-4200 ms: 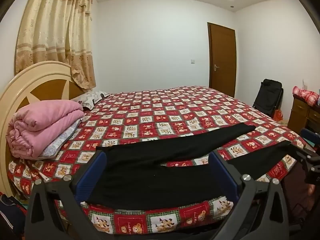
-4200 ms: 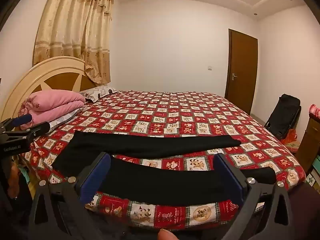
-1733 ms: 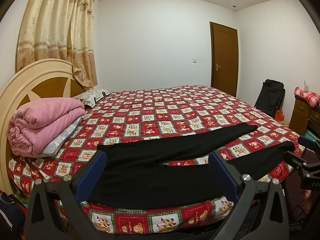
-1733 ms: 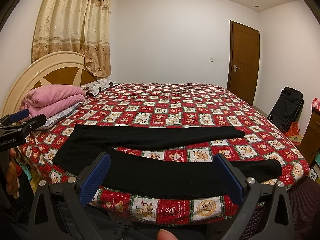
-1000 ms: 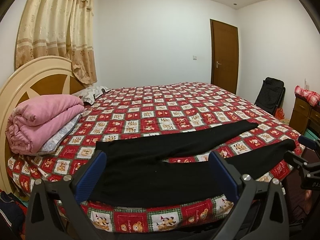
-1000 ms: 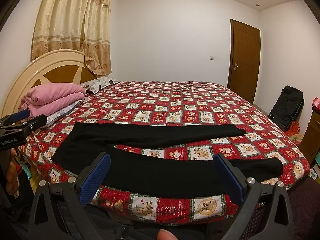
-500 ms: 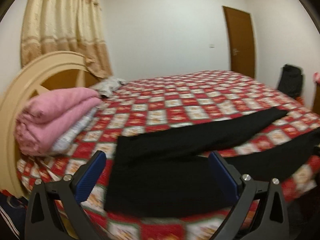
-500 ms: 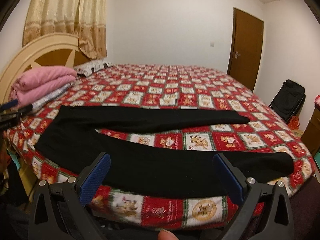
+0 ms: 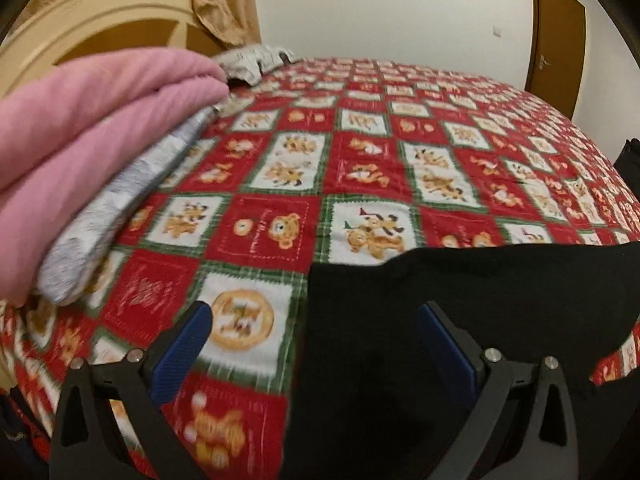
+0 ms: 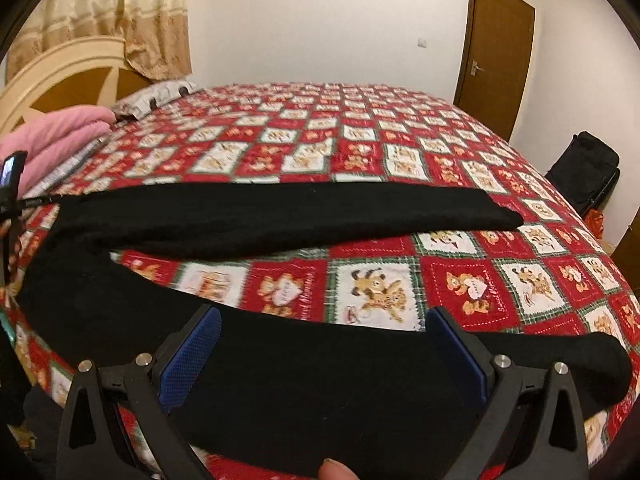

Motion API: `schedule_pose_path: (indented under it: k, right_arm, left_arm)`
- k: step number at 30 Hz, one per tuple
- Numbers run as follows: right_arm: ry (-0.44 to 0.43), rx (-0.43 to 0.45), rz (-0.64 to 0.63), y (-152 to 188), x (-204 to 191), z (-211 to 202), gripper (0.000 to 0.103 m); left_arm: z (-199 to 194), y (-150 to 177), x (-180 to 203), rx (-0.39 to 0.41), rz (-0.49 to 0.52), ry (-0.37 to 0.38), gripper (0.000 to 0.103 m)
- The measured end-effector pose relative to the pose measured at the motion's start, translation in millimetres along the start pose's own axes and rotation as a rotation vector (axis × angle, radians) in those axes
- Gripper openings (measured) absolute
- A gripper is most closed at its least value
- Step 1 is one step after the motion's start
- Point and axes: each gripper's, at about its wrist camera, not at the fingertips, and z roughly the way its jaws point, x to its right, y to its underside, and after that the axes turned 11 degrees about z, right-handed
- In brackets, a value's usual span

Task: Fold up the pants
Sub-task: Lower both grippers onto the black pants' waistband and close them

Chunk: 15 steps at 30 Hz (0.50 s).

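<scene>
Black knit pants (image 10: 280, 216) lie spread along the near edge of our red patchwork bedspread (image 10: 360, 136). Our left gripper (image 9: 316, 336) and right gripper (image 10: 324, 340) hover over them, fingers spread wide, empty.

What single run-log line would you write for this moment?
phase: approach | left gripper: open, over waist edge of black pants | right gripper: open, over near leg | bed: pants flat, legs apart
</scene>
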Motion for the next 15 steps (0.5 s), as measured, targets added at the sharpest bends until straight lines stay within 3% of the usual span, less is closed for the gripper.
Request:
schedule_pose_path:
  k: [4, 6, 8, 11, 14, 15]
  right_arm:
    - [0.000, -0.039, 0.008, -4, 10, 22, 0.102]
    - [-0.028, -0.049, 0.018, -9, 15, 28, 0.102]
    - [-0.037, -0.046, 0.031, -16, 20, 33, 0.102]
    - [-0.029, -0.044, 0.060, -33, 37, 42, 0.101]
    - [-0.001, -0.044, 0.110, -54, 63, 53, 0.084]
    - [0.016, -0.046, 0.125, -61, 72, 56, 0.083]
  left_arm:
    - [29, -7, 3, -0.040, 0.032, 0.071, 0.101]
    - [44, -9, 3, -0.064, 0.042, 0.103, 0.090]
    - [57, -8, 0, -0.096, 0.023, 0.160, 0.069]
    - [59, -8, 0, -0.071, 0.037, 0.171, 0.065]
    - [58, -14, 0, -0.070, 0.051, 0.184, 0.059]
    - [59, -16, -1, -0.075, 0.047, 0.185, 0.059]
